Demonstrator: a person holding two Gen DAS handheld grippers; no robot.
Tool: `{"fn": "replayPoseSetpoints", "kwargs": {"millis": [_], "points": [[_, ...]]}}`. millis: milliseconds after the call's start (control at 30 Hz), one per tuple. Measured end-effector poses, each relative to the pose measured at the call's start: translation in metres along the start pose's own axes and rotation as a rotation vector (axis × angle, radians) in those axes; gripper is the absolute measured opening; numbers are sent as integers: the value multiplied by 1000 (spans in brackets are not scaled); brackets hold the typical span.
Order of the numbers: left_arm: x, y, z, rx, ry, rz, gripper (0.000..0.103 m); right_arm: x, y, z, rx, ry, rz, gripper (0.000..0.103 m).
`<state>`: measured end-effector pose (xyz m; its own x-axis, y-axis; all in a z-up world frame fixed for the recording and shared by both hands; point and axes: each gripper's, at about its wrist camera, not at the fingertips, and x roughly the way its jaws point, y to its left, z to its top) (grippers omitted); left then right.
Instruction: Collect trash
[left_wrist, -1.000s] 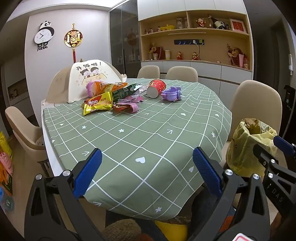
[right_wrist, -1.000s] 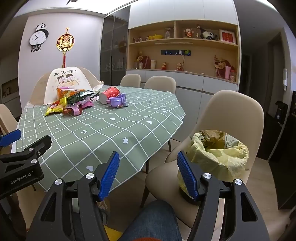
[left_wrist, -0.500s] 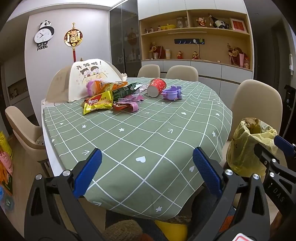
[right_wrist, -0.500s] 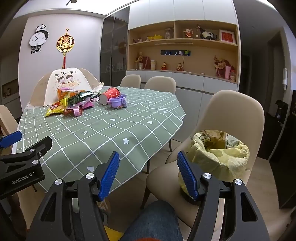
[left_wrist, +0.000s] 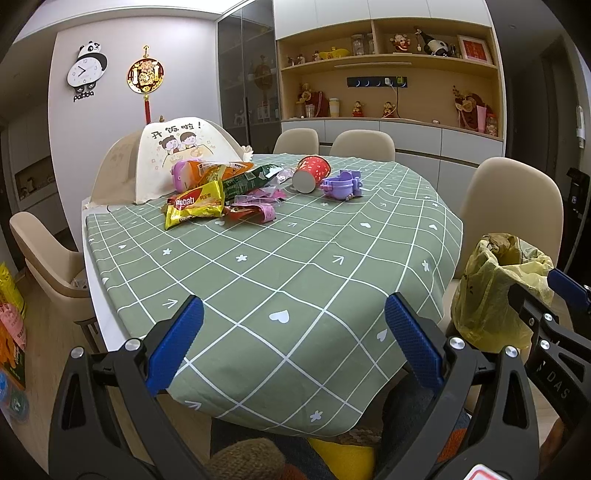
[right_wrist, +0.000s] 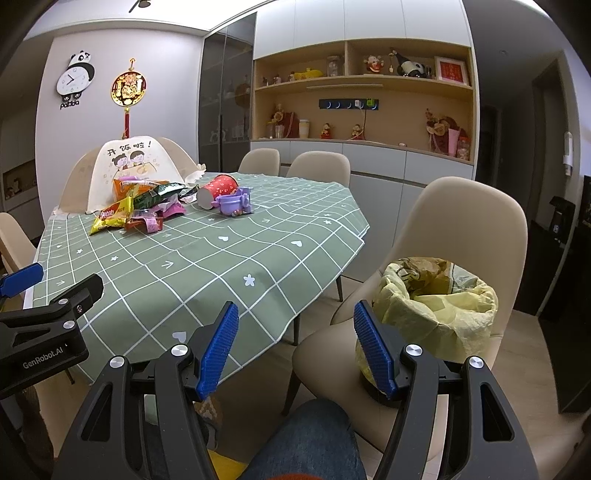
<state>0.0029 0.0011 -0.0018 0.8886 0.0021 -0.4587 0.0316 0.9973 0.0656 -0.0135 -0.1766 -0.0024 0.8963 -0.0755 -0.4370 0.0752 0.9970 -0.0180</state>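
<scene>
Trash untouched: wrapper pile (left_wrist: 218, 195), then red cup (left_wrist: 310, 173) on its side, far across the desk (left_wrist: 280, 280) from the bin bag (right_wrist: 436, 299) on the chair. Left gripper (left_wrist: 291, 343) and right gripper (right_wrist: 295, 347) both spread, empty, at the near edge. Everything left to collect.

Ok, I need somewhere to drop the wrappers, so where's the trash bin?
The bin with the yellow bag sits on the seat of the beige chair at the table's right side, just ahead of the right gripper in its view.
</scene>
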Motion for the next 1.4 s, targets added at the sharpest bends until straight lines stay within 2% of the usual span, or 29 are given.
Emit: {"fn": "replayPoseSetpoints", "kwargs": {"millis": [1400], "points": [[-3, -2, -1, 3, 1, 0, 94, 1, -4, -2, 17, 4, -2, 61]]}}
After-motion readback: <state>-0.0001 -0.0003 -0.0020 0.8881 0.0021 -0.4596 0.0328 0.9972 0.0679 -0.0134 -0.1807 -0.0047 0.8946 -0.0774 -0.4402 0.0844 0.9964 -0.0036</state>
